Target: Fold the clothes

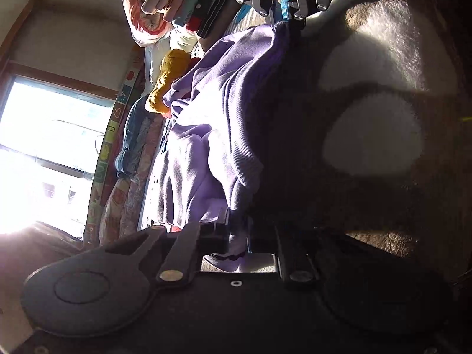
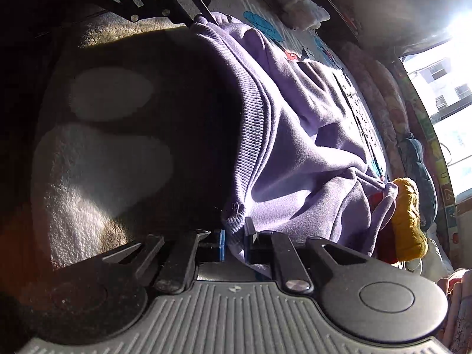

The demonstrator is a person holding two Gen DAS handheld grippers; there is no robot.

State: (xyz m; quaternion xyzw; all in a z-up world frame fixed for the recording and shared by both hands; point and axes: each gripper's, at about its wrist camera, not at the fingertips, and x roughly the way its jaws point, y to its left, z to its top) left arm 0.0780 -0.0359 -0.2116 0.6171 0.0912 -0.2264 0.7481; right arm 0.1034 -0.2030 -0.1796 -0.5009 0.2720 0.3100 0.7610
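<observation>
A purple sweatshirt [image 1: 224,112] [image 2: 309,124] hangs stretched between both grippers by its ribbed hem. In the left wrist view my left gripper [image 1: 237,236] is shut on one hem corner at the bottom. The right gripper [image 1: 280,14] pinches the other corner at the top. In the right wrist view my right gripper [image 2: 234,237] is shut on the ribbed corner between its blue pads. The left gripper [image 2: 203,17] holds the far corner at the top. The rest of the sweatshirt sags in loose folds toward the window side.
A brown and white plush rug [image 1: 371,141] [image 2: 97,159] lies beneath. A mustard-yellow garment [image 1: 168,82] [image 2: 408,218] and blue jeans [image 1: 132,138] sit beside the sweatshirt. Folded clothes [image 1: 183,3] are piled nearby. A bright window [image 1: 44,147] [image 2: 448,94] glares behind.
</observation>
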